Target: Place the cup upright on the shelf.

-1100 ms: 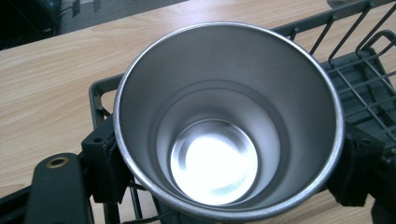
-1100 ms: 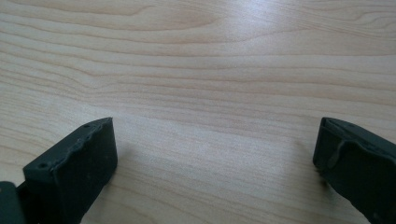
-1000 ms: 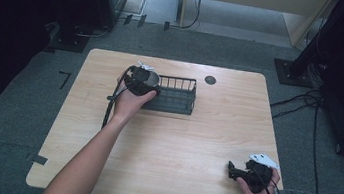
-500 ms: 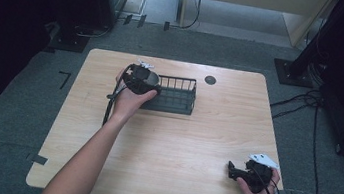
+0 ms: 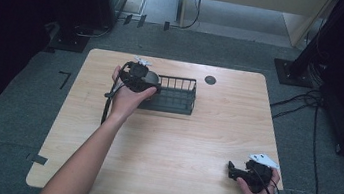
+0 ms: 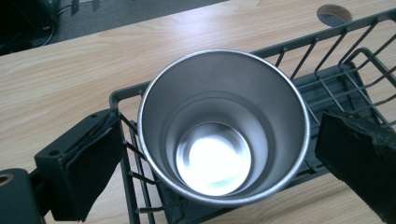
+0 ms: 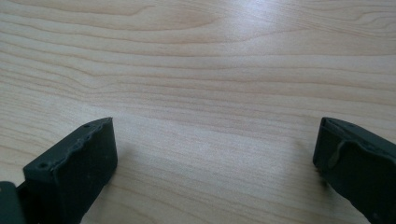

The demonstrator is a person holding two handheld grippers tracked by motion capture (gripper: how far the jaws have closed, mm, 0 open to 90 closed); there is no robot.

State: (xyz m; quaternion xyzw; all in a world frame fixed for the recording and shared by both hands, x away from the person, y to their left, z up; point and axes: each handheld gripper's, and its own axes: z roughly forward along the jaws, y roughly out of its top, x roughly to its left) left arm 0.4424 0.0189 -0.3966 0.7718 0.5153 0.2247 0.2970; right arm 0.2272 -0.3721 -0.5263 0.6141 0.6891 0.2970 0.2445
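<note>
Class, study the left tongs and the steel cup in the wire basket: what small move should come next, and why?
Probably lift the left tongs straight up and away. The steel cup stands upright in the end of the wire basket, and the jaws have just been opening; both pads now stand clear of its sides. The cup looks placed, so backing off without knocking it seems right.

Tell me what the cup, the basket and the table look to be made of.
Cup: likely stainless steel, brushed walls, with a bright mirror-like glare on its bottom.
Basket: seemingly metal wire with a dark matte coating; thin welded-looking bars.
Table: pale wood or wood-look laminate; grain lines show, which of the two is unclear.
</note>
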